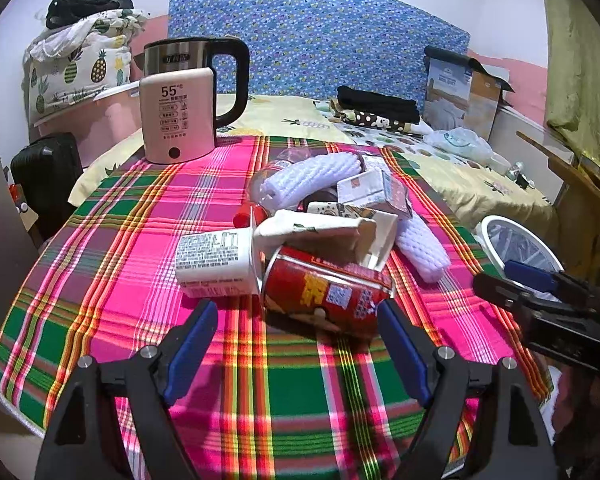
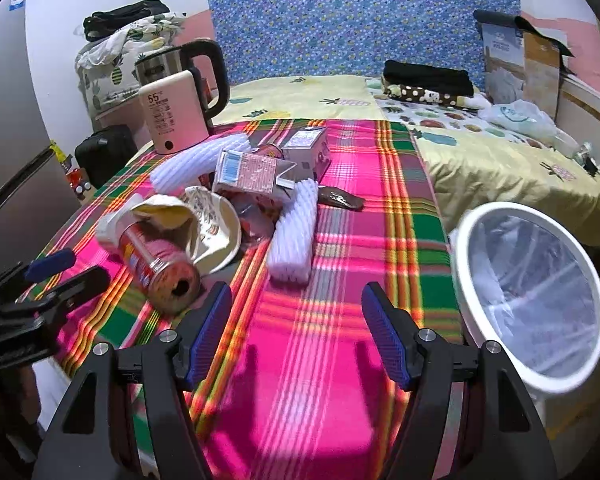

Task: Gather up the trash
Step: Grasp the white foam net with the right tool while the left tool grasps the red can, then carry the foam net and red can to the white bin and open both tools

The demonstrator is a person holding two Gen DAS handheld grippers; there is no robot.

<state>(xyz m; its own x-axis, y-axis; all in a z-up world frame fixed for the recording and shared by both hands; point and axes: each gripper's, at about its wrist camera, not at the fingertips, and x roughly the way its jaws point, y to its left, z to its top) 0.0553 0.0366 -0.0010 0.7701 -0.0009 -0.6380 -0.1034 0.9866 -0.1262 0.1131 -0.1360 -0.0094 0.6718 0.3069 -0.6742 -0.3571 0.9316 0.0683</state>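
Note:
A heap of trash lies on the plaid tablecloth (image 1: 148, 232). It holds a red can (image 1: 324, 292) on its side, a white cup (image 1: 214, 258), a crumpled paper carton (image 1: 320, 230), white foam sleeves (image 1: 312, 178) and small cartons (image 1: 370, 188). My left gripper (image 1: 298, 312) is open, just in front of the red can and empty. In the right wrist view the can (image 2: 160, 264) lies at left, a foam sleeve (image 2: 294, 232) ahead. My right gripper (image 2: 296, 308) is open and empty above the cloth. A white lined bin (image 2: 528, 292) stands at right.
A kettle (image 1: 196, 80) and a pink box (image 1: 178, 114) stand at the table's far left. A bed (image 2: 500, 160) with clothes, a plastic bag and a cardboard box lies behind. The bin also shows in the left wrist view (image 1: 512, 244). A black suitcase (image 1: 46, 176) stands at left.

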